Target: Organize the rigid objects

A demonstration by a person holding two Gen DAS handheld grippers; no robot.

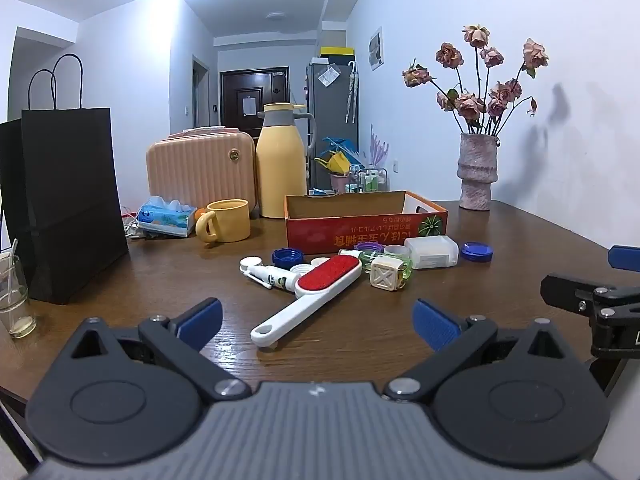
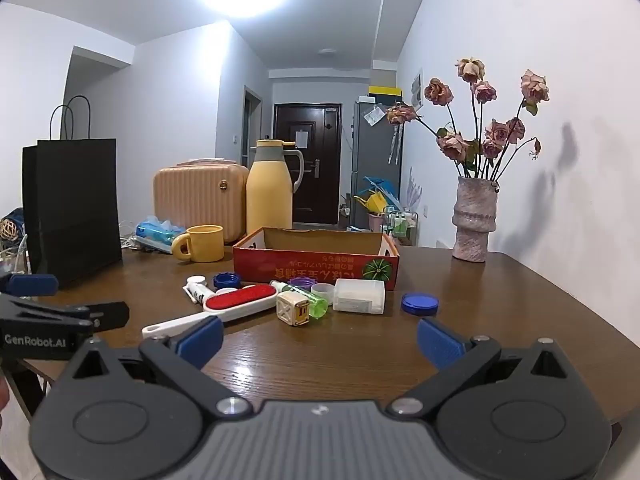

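Small rigid items lie on the brown table in front of an open red cardboard box (image 1: pixel 366 230) (image 2: pixel 316 266): a white lint brush with a red pad (image 1: pixel 316 294) (image 2: pixel 224 308), a cream cube (image 1: pixel 386 276) (image 2: pixel 293 309), a green bottle (image 1: pixel 380 260) (image 2: pixel 308 298), a white plastic box (image 1: pixel 432 252) (image 2: pixel 359 296), a white tube (image 1: pixel 270 274) (image 2: pixel 199 292), blue lids (image 1: pixel 476 251) (image 2: pixel 419 303) and a blue cap (image 1: pixel 287 257) (image 2: pixel 227 280). My left gripper (image 1: pixel 318 324) is open and empty, just short of the brush handle. My right gripper (image 2: pixel 320 340) is open and empty, nearer than the items.
A yellow mug (image 1: pixel 226 220), yellow thermos (image 1: pixel 282 162), peach case (image 1: pixel 200 168), tissue pack (image 1: pixel 166 218) and black paper bag (image 1: pixel 66 200) stand at the back left. A vase of dried roses (image 1: pixel 478 172) stands back right by the wall. A glass jar (image 1: pixel 14 300) sits at the left edge.
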